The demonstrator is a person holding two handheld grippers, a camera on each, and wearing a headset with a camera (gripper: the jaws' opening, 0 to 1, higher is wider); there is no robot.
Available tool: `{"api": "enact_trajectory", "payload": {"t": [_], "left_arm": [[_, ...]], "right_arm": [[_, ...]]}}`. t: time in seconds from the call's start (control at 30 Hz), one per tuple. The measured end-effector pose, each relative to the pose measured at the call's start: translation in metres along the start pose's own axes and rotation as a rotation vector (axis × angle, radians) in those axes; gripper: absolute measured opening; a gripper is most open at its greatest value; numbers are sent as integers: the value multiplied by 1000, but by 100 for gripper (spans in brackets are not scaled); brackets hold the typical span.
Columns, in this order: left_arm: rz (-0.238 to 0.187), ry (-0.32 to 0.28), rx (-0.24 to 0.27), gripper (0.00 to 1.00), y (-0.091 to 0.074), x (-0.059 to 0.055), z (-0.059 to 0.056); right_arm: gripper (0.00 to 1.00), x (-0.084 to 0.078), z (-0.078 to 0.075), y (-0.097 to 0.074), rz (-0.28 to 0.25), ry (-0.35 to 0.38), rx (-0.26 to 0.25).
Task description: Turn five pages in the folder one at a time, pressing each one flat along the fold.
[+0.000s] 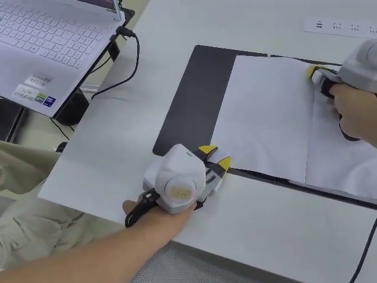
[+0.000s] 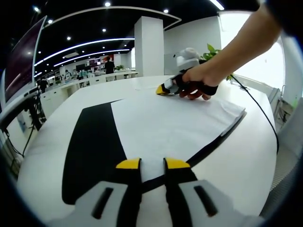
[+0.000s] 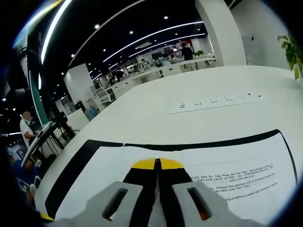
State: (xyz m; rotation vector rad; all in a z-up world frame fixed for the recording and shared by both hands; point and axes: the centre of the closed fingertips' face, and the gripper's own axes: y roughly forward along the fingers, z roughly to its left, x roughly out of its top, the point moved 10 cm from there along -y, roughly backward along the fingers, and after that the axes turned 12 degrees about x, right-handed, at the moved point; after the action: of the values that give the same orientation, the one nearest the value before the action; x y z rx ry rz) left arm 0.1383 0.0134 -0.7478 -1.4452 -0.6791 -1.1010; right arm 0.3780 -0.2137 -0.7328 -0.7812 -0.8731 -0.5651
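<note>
White table [image 1: 265, 230] carries a black folder [image 1: 188, 100] lying open near its middle, its white pages [image 1: 265, 112] spread flat, the right-hand one printed with text. The left gripper [image 1: 215, 157] rests at the folder's near edge, jaws slightly parted. The right gripper [image 1: 315, 73], jaws clenched together, tips onto the page beside the fold at the far end. A laptop [image 1: 53, 41] sits off to the left.

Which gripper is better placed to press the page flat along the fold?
Right. The right gripper, shut, sits at the far end of the fold, ready to sweep along it. The left gripper sits open at the near edge of the blank page, off the fold.
</note>
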Motion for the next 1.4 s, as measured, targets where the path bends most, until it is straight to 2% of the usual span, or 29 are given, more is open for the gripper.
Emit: {"api": "enact_trajectory", "payload": {"t": [0.33, 0.4, 0.47, 0.53, 0.7, 0.9, 1.07, 1.17, 1.27, 1.4], "left_arm": [[-1, 0, 0, 17, -1, 1, -1], [-1, 0, 0, 17, -1, 1, -1], [-1, -1, 0, 17, -1, 1, -1], [0, -3, 0, 17, -1, 1, -1], [1, -3, 1, 17, -1, 1, -1], [0, -5, 1, 17, -1, 0, -1], [1, -3, 1, 17, -1, 0, -1], [1, -3, 2, 17, -1, 0, -1], [-1, -2, 2, 17, -1, 0, -1], [-2, -1, 2, 17, -1, 0, -1]], "right_arm": [[0, -9, 0, -11, 7, -1, 28], [0, -8, -2, -9, 3, 21, 35], [0, -11, 5, -16, 6, 12, 48], [0, -12, 4, -17, 10, 18, 50], [0, -20, 22, -36, 10, 35, 59], [0, -27, 33, -50, 10, 47, 72], [0, -27, 31, -51, 11, 75, 68], [0, -29, 36, -60, 5, 86, 71], [0, -34, 40, -70, 2, 131, 99], [0, -39, 49, -76, 19, 112, 117]]}}
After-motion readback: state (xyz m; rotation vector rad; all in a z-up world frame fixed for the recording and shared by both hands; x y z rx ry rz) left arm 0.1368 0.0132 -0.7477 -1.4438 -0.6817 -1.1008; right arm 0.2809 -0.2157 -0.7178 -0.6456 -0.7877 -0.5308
